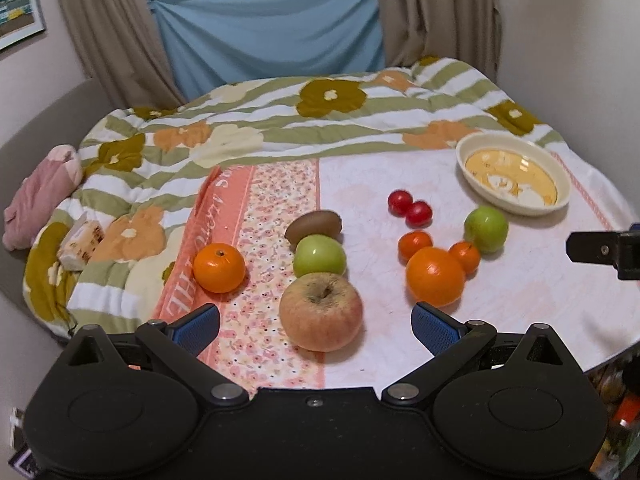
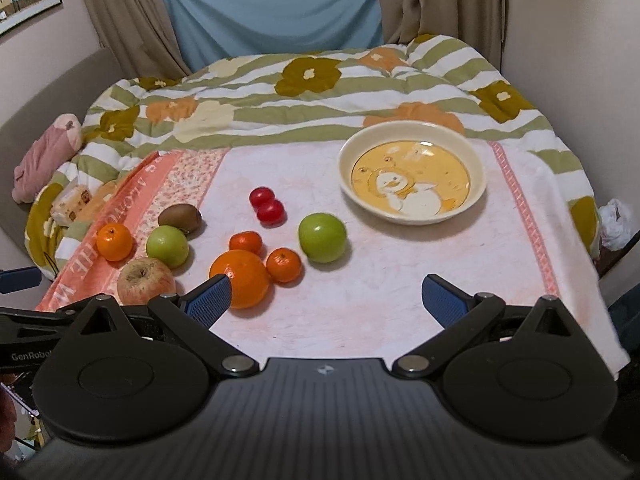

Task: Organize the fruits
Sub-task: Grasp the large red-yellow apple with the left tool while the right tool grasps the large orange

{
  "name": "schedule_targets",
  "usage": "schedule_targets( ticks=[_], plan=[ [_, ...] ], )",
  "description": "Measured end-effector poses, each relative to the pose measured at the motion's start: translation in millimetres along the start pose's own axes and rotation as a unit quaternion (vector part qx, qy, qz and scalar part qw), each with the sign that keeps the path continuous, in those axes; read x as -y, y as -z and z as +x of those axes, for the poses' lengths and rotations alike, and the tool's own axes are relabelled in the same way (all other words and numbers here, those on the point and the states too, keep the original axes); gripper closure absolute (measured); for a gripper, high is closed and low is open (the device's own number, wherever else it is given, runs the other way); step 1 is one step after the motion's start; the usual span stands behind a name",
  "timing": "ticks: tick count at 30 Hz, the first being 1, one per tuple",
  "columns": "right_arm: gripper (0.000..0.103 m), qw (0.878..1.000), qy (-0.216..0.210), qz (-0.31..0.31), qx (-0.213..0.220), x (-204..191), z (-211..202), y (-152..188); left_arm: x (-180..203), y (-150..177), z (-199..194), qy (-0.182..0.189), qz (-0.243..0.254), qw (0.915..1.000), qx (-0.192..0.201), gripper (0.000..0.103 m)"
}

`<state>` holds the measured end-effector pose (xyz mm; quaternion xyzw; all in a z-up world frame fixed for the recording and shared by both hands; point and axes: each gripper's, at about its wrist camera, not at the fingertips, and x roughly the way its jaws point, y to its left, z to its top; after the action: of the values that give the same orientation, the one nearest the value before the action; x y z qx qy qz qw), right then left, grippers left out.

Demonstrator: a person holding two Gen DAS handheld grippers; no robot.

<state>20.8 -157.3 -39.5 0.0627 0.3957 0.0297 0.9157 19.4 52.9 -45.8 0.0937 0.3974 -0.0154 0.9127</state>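
Fruit lies on a pink cloth [image 1: 520, 280]: a red-yellow apple [image 1: 321, 311] [image 2: 145, 280], two green apples [image 1: 319, 255] [image 1: 485, 229], a kiwi [image 1: 313, 225], a big orange [image 1: 435, 276] [image 2: 241, 278], small tangerines [image 1: 219, 267] [image 1: 414, 245] [image 1: 465, 256] and two red tomatoes [image 1: 409, 207]. A cream bowl [image 1: 472, 148] [image 2: 476, 160] stands empty at the far right. My left gripper [image 1: 316, 322] is open, with the red-yellow apple between its fingertips. My right gripper [image 2: 326, 298] is open and empty, just right of the big orange.
A flowered quilt [image 1: 280, 120] covers the table's far half. A pink cloth bundle [image 1: 40, 196] and a small packet [image 1: 80, 244] lie at the left edge. Walls and curtains close in behind. The table edge drops off at the right [image 2: 600, 300].
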Motion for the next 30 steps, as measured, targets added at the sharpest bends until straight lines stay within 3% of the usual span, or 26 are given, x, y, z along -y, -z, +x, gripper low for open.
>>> schedule_targets(
  ticks=[6,11,15,30],
  plan=[
    [0.0,1.0,0.006,0.014,-0.016,-30.7,33.7,13.7,-15.3,12.6,33.6,0.018,0.052,0.9985,-0.005,0.0],
    [0.0,0.999,0.014,0.022,-0.025,-51.1,58.2,25.2,-26.5,19.6,55.6,0.059,0.07,0.9958,-0.006,0.0],
    [0.0,0.998,0.022,0.038,-0.035,-63.0,76.4,29.7,-25.2,24.9,71.5,0.063,0.111,0.9918,-0.008,0.001],
    [0.0,0.994,0.014,0.103,-0.035,-73.8,120.8,27.5,-23.8,23.3,107.6,0.138,0.145,0.9797,-0.006,0.017]
  ],
)
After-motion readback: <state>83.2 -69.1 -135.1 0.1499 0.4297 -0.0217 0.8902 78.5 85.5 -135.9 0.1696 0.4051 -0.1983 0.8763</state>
